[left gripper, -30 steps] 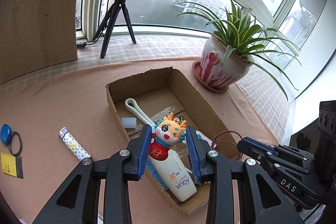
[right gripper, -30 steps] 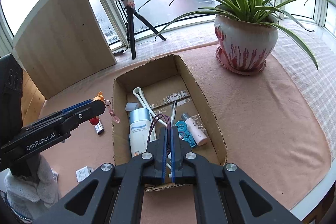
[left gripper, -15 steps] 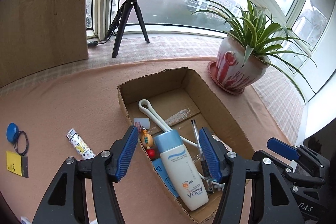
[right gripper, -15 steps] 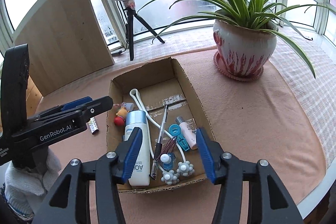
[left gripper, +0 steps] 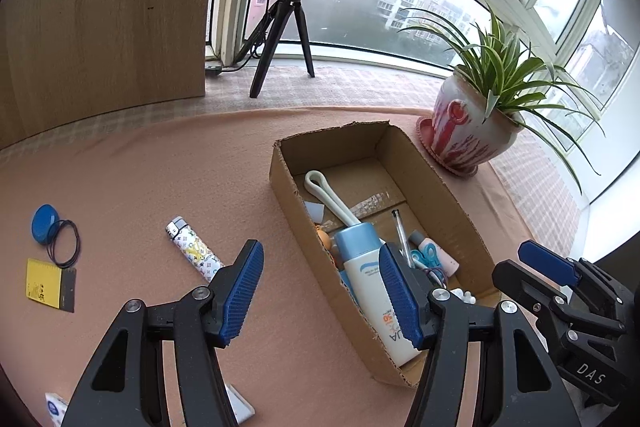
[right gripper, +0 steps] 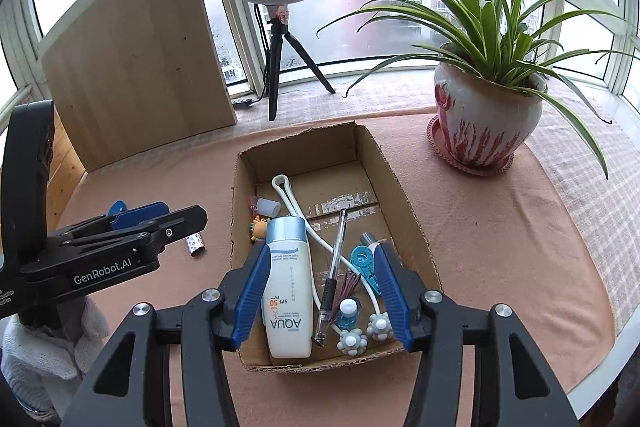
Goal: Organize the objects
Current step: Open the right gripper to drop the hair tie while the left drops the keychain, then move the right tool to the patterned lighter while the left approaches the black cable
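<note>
On the pink-clothed worktop [left gripper: 160, 163], the cardboard box [right gripper: 404, 211] is sitting mid-surface, already taking in most of the clutter; it's light and floppy-walled, so I'd be nudging it by a corner, not lifting it by one wall.

Both tongs are hanging released with nothing between the pads: left tongs [left gripper: 322, 293] over the box's left edge, right tongs [right gripper: 320, 295] over the box's near end.

Inside, the AQUA sunscreen bottle [right gripper: 286, 287] is lying flat along the left wall. Probably the heaviest item, smooth plastic, likely slippery; I'd be pinching across the body near the cap. Beside it the pen [right gripper: 331, 279] is lying diagonally, stiff and thin.

Loose items waiting on the worktop, left of the box:
- patterned lighter [left gripper: 194, 253], nearest the left tongs. Rigid, light, glossy wrap; I'd be closing across the short width at mid-length so it isn't pivoting.
- yellow notepad [left gripper: 50, 285], flat and thin; looks hard to get under, best taken by an edge.
- blue round case [left gripper: 45, 223], rigid, grabbing across the diameter.
- black hair tie [left gripper: 64, 243], touching the case. Soft, limp, pinching one strand.

Judging the lighter as the next pick.
</note>
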Demonstrator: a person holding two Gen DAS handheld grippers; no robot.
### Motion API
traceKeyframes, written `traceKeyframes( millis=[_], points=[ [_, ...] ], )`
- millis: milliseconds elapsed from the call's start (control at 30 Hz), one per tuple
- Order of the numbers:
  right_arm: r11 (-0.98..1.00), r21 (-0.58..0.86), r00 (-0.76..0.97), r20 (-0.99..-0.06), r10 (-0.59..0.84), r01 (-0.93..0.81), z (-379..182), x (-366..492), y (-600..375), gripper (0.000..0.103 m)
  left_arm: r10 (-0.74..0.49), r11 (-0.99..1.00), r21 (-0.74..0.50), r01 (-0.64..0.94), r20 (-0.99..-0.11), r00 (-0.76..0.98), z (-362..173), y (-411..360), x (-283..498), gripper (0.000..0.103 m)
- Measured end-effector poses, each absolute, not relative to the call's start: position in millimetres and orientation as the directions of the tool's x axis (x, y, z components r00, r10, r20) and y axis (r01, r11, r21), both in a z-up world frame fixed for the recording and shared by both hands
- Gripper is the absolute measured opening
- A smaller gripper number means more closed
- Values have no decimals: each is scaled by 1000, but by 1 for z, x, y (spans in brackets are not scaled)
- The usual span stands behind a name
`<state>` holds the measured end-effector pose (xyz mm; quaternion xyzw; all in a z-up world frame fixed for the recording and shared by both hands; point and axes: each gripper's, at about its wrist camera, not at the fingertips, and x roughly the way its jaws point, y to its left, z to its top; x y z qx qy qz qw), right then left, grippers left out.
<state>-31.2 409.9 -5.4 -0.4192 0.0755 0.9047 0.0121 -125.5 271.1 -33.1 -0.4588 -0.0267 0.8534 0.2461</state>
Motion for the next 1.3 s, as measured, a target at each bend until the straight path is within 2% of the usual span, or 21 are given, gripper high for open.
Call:
traceKeyframes(
  millis=[533,700,833,1000,1100,1300],
  points=[
    [-998,51,-641,-766,-57,27,-1,-32,341,51,403,-910,-280,-306,-769,-496,-20,176,-103,64],
    [-999,-24,-665,-747,-13,47,0,-29,311,51,380,-923,-286,-256,-771,-511,-18,136,-95,64],
    [-996,-28,-680,-732,-36,83,2,-27,290,51,361,-932,-287,-220,-774,-520,-17,106,-90,64],
    [-989,72,-626,-767,-139,130,-8,-30,275,52,325,-945,-282,-162,-788,-524,-21,63,-84,64],
    [-989,93,-595,-790,-146,119,-21,-31,268,56,302,-952,-284,-116,-798,-522,-27,34,-81,64],
    [-987,139,-539,-827,-160,80,-49,-28,267,58,267,-958,-279,-58,-809,-524,-31,-13,-75,64]
  ],
)
